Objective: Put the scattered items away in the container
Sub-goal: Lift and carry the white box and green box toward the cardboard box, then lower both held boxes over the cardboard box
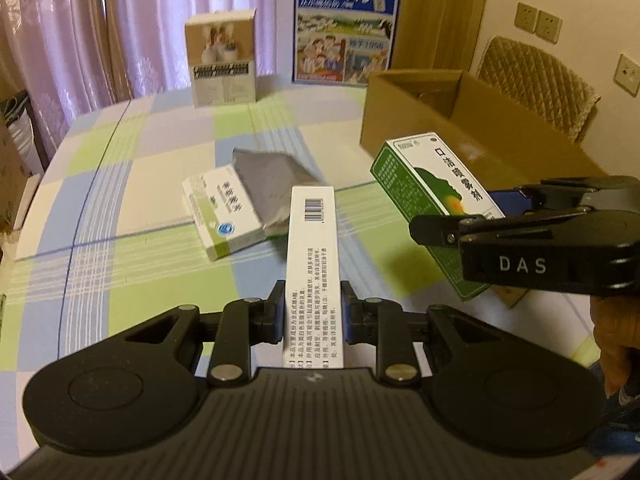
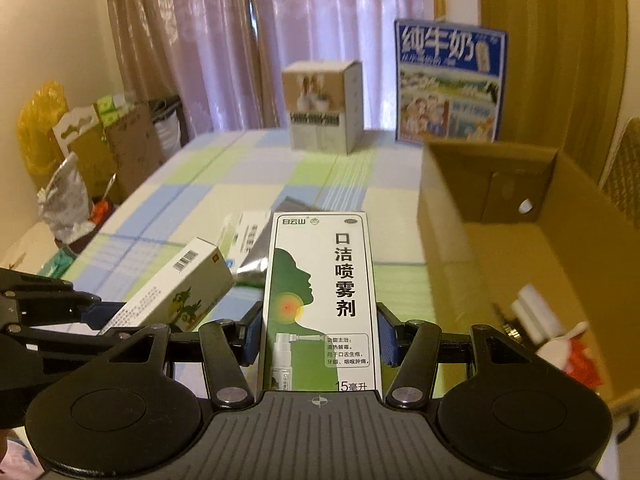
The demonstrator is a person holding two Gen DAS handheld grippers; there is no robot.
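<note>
The left gripper [image 1: 313,312] is clamped on a narrow white box [image 1: 313,256]; the right gripper [image 2: 319,340] grips a green spray box [image 2: 320,300]. Both are held above the table, left of the open carton [image 2: 500,240]. Each should clear the carton's near wall before release.

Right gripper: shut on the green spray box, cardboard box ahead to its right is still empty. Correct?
Not quite. The right gripper is shut on the green spray box, but the cardboard box isn't empty: the right wrist view shows white and red items on its floor.
</note>
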